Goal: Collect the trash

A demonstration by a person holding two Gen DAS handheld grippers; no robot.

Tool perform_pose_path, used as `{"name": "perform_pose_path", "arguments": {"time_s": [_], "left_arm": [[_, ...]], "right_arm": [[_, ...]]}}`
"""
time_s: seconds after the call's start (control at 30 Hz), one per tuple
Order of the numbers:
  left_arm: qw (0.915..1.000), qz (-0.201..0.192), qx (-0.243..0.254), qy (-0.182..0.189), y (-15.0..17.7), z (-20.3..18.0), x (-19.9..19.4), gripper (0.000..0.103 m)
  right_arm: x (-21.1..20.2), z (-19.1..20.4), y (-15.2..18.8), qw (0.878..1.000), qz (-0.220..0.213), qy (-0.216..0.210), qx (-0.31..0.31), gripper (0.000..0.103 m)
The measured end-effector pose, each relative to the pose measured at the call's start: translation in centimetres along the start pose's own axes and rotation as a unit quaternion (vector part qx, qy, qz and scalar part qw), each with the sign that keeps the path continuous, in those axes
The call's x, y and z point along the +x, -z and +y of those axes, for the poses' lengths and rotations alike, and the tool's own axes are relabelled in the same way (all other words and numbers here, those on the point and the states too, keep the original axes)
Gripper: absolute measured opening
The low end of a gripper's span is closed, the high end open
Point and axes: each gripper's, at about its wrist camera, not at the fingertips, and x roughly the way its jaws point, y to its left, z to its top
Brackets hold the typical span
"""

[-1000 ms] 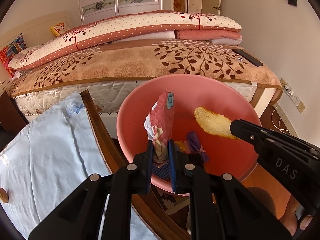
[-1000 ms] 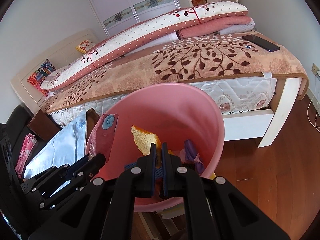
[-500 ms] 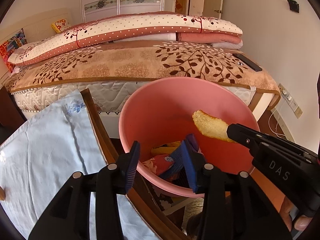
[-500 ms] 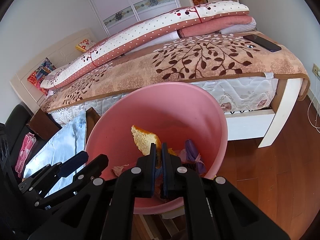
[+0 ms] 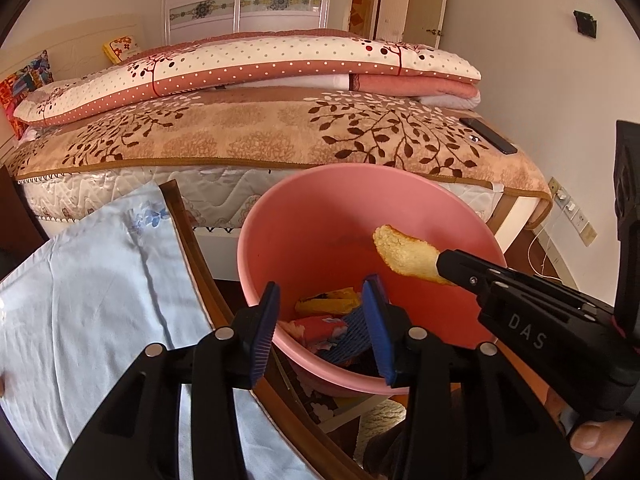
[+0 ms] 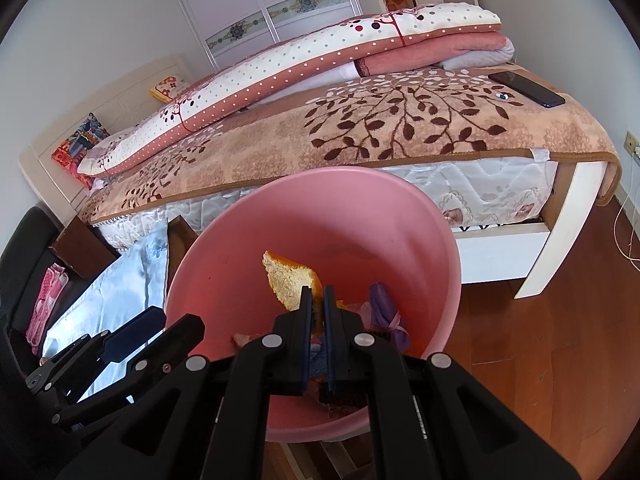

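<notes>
Our left gripper (image 5: 324, 328) hangs over the pink bin's (image 5: 460, 216) near rim, jaws apart and empty after just opening. Our right gripper (image 6: 316, 300), clamped on the orange peel (image 6: 290, 280), holds it above the bin; its long axis points 11 o'clock. The red wrapper (image 5: 316, 326) dropped; now lies at the bin's bottom.

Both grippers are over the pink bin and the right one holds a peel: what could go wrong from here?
1. The right gripper pinches only one end of the orange peel; it could stick to a pad on release.
2. The left gripper, jaws just opened and empty, hangs at the near rim of the pink bin; pulling back could nudge it.
3. The two grippers sit close together and might bump.
</notes>
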Motion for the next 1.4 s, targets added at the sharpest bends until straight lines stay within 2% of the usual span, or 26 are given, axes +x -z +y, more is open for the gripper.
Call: {"name": "perform_pose_path", "arguments": {"time_s": [0.33, 0.47, 0.5, 0.67, 0.8, 0.93, 1.23, 1.4], "left_arm": [[1.0, -0.001, -0.006, -0.001, -0.1, 0.2, -0.2, 0.043], [1.0, -0.003, -0.006, -0.003, 0.0, 0.1, -0.2, 0.043], [1.0, -0.004, -0.006, -0.003, -0.1, 0.1, -0.2, 0.043], [0.9997, -0.017, 0.003, -0.018, -0.1, -0.1, -0.7, 0.043], [0.9995, -0.019, -0.008, -0.022, -0.1, 0.1, -1.1, 0.043], [0.9992, -0.027, -0.016, -0.026, -0.3, 0.4, -1.7, 0.043], [0.9984, -0.04, -0.025, -0.033, -0.5, 0.8, -2.9, 0.043], [0.998, -0.044, -0.03, -0.036, -0.5, 1.0, -3.2, 0.043]], "right_arm": [[0.3, 0.1, -0.1, 1.0, -0.002, 0.004, -0.007, 0.007], [0.1, 0.1, -0.1, 1.0, -0.008, 0.008, -0.005, 0.03], [0.0, 0.0, -0.1, 1.0, -0.01, 0.007, -0.003, 0.031], [-0.3, -0.1, -0.1, 1.0, -0.012, 0.006, -0.002, 0.032], [-0.7, 0.0, 0.0, 1.0, -0.017, 0.004, -0.001, 0.042], [-1.3, 0.3, 0.2, 1.0, -0.024, 0.003, -0.007, 0.042], [-3.3, 1.5, 1.0, 0.997, -0.063, 0.017, -0.037, 0.05], [-4.3, 1.8, 1.2, 0.995, -0.082, 0.025, -0.045, 0.058]]}}
